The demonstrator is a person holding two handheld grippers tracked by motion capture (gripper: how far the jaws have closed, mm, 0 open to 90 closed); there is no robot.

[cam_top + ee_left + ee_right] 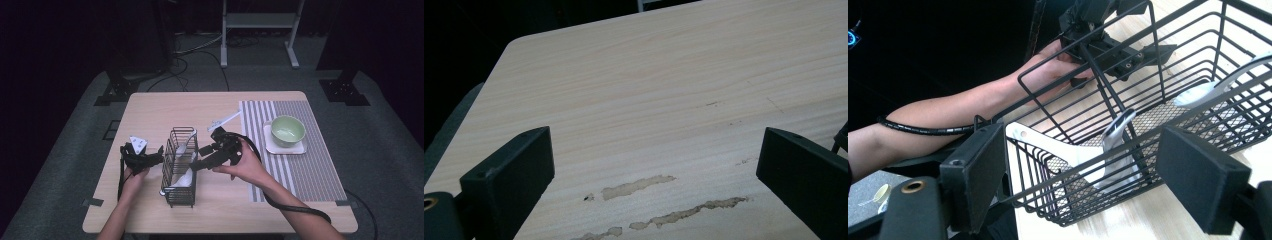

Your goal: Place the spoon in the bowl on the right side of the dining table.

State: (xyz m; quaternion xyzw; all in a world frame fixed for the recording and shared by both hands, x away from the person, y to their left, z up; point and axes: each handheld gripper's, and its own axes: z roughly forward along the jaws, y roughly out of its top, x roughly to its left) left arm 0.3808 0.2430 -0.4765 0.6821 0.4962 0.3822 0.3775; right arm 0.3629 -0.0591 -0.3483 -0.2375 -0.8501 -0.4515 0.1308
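Right gripper (pixel 1088 185) spread wide against black wire basket (pixel 1158 125), gripping nothing. White utensils (pixel 1083 160) lying inside. Left gripper (pixel 654 185) gaping over bare table (pixel 649 100).

Between the left tongs (pixel 159 152) and the right tongs (pixel 196 159) stands the wire basket (pixel 179 200), blocking any straight path from one to the other. Ahead of the left tongs the bench (pixel 649 90) lies bare and open. Behind the right tongs, the bowl (pixel 288 131) on its tray (pixel 285 148) takes up part of the striped mat (pixel 305 175).
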